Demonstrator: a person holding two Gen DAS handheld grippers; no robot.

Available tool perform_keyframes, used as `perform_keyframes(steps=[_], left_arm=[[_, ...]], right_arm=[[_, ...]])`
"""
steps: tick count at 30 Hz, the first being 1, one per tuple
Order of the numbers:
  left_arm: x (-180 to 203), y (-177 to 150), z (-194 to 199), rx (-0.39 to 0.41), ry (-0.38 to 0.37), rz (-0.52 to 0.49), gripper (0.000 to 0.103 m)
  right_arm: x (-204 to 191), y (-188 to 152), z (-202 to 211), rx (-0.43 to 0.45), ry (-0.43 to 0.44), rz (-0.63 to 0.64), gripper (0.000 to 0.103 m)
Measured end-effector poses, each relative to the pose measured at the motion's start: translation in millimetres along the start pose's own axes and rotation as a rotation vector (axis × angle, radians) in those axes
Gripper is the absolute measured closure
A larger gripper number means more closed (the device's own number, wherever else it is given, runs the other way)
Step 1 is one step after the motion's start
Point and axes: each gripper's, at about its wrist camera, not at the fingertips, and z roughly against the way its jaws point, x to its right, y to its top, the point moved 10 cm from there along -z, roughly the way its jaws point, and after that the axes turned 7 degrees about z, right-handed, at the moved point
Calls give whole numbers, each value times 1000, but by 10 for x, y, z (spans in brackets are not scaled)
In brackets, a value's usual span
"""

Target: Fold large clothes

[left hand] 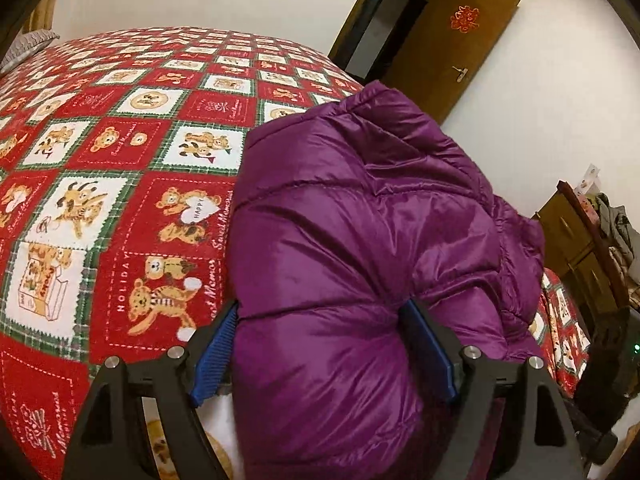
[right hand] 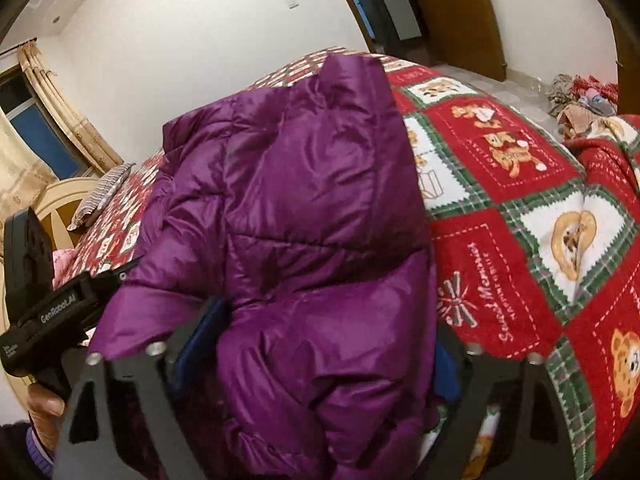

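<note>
A puffy purple down jacket (left hand: 360, 220) lies bunched on a bed with a red, green and white teddy-bear blanket (left hand: 120, 184). In the left wrist view my left gripper (left hand: 322, 308) has its blue pads (left hand: 216, 352) pressed against both sides of a thick fold at the jacket's near edge. The right wrist view shows the same jacket (right hand: 304, 200) with my right gripper (right hand: 328, 328) clamped on another padded fold. Its right pad is partly hidden behind the fabric. The left gripper's black body (right hand: 48, 304) and the hand holding it (right hand: 44, 404) show at the left.
A striped pillow (right hand: 104, 196) lies at the bed's head by a cream headboard (right hand: 60, 196) and curtains (right hand: 60, 120). A brown door (left hand: 452, 52) stands open beyond the bed. A wooden cabinet (left hand: 576, 248) stands beside it. Clothes are piled on the floor (right hand: 580, 92).
</note>
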Motion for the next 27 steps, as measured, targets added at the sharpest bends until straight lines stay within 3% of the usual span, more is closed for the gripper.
perform_keyframes(steps=[2, 6, 8, 14, 22, 27], left_arm=[[29, -11, 19, 4, 6, -24, 26], [89, -42, 143, 18, 17, -76, 48], [110, -55, 226, 18, 8, -73, 53], [189, -126, 488, 27, 20, -103, 58], [235, -317, 789, 32, 64, -133, 58], [270, -422, 899, 26, 48, -120, 58]], right_arm=[[-56, -40, 9, -4, 23, 0, 39], [-153, -94, 52, -30, 61, -16, 56], [-181, -96, 106, -29, 63, -10, 64], [-283, -205, 339, -19, 79, -4, 70], [-294, -331, 677, 5, 88, 5, 72], [-335, -319, 840, 32, 77, 32, 73]])
